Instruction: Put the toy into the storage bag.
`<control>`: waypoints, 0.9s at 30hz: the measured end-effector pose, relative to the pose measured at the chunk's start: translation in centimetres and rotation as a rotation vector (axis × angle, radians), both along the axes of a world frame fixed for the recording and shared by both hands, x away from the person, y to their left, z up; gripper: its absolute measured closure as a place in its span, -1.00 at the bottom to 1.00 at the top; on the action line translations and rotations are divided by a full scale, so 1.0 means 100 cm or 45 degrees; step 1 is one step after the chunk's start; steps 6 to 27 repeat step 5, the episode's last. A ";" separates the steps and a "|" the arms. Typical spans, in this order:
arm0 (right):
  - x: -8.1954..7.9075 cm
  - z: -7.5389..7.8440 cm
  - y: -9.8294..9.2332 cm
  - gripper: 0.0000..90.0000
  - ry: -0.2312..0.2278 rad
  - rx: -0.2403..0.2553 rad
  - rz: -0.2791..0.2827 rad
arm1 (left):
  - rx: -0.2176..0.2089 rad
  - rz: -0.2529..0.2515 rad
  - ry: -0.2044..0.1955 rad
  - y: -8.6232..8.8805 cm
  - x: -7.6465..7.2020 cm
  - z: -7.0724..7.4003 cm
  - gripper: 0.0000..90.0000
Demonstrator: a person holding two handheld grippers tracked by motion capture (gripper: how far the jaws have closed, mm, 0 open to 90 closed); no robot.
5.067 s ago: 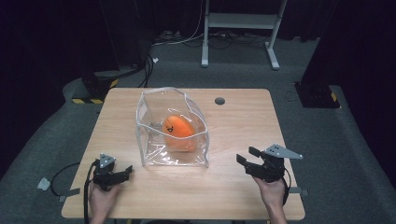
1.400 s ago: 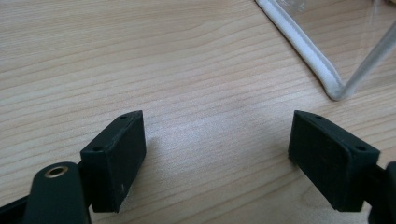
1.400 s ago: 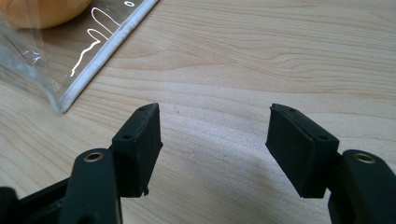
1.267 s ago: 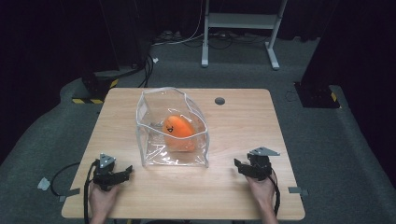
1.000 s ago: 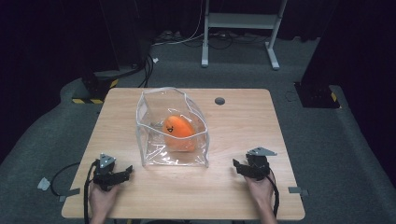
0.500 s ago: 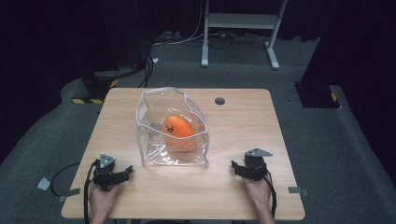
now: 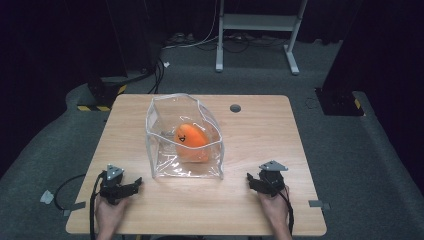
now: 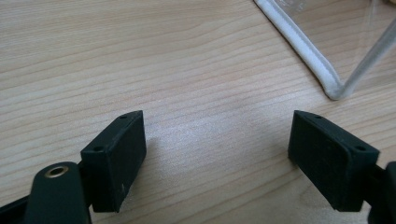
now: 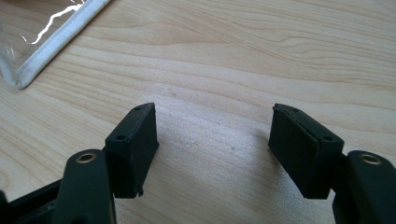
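A clear plastic bag [image 7: 165, 112] with a white rim stands open at the middle of the wooden table [image 7: 260, 130]. Inside it lies an orange soft toy [image 7: 191, 141]. My left gripper [image 7: 136, 183] rests on the table at the bag's front left, open, with bare wood between its fingers [image 8: 217, 140]. The bag's white bottom seam [image 8: 303, 46] runs just beyond it. At the bag's front right, my right gripper [image 7: 251, 181] rests low on the table. Its jaws have just been opening and hold nothing [image 9: 215, 135]. The bag's corner seam [image 9: 56, 42] lies to its upper left.
A dark round grommet [image 7: 235, 108] sits near the table's far edge. On the floor behind stand a white metal frame [image 7: 260, 22] and black cases with yellow-striped tape [image 7: 102, 95]. Cables [image 7: 65, 187] trail off the table's front left.
My right gripper has come down from its raised place and slid a little leftward toward the bag's front corner. The left gripper, bag and toy have kept still.
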State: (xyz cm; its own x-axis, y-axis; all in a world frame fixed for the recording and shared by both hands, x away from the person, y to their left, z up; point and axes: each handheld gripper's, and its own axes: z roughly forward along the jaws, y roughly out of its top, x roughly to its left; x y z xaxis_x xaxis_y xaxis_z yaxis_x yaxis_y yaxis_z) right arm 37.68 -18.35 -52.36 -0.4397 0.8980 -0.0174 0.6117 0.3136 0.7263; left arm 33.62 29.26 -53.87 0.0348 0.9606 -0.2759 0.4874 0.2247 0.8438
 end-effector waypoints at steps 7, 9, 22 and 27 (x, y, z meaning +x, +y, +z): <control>0.000 0.000 0.000 -0.28 0.000 0.001 0.000 | 0.000 0.000 0.000 0.000 0.000 0.000 -0.57; 0.000 0.000 0.000 -0.28 0.000 0.001 0.000 | 0.000 0.000 0.000 0.000 0.000 0.000 -0.57; 0.000 0.000 0.000 -0.28 0.000 0.001 0.000 | 0.000 0.000 0.000 0.000 0.000 0.000 -0.57; 0.000 0.000 0.000 -0.28 0.000 0.001 0.000 | 0.000 0.000 0.000 0.000 0.000 0.000 -0.57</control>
